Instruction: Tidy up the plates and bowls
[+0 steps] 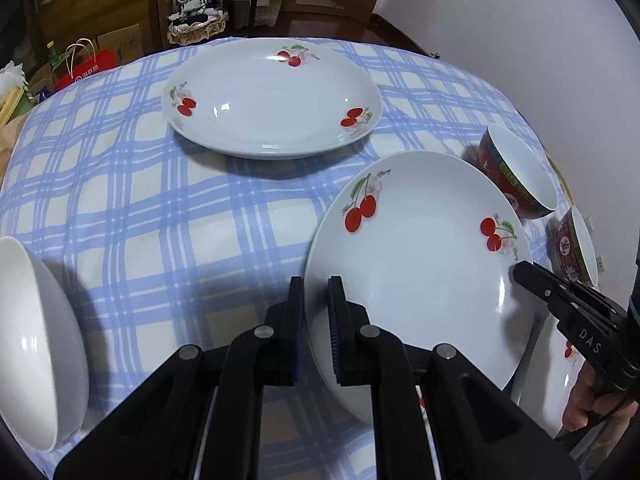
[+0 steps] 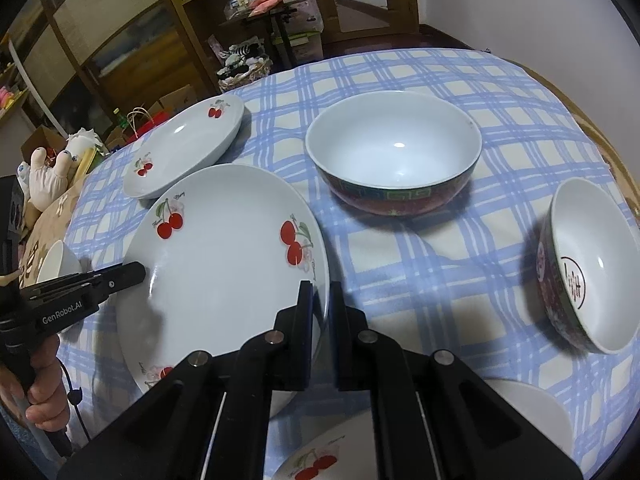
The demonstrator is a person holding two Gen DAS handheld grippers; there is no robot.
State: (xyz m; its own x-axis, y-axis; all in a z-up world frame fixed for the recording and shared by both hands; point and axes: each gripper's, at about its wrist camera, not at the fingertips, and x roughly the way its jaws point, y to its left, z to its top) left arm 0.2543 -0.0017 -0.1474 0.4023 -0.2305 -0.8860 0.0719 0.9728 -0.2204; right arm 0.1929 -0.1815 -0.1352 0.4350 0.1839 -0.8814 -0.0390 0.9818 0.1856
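Because both grippers pinch opposite rims, the cherry plate [image 1: 420, 264] hangs lifted — left gripper [image 1: 316, 300], right gripper [image 2: 320, 304], jaws narrow — likely for stacking.

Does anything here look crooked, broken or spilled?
Nothing is broken or spilled. The one odd thing is the near cherry plate: it is lifted and tilted, pinched at opposite rims by the left gripper and right gripper, above another plate.

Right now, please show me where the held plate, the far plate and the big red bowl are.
held plate [image 1: 420, 264], left wrist view, bare centre
far plate [image 1: 272, 100], left wrist view, bare centre
big red bowl [image 2: 394, 148], right wrist view, white inside
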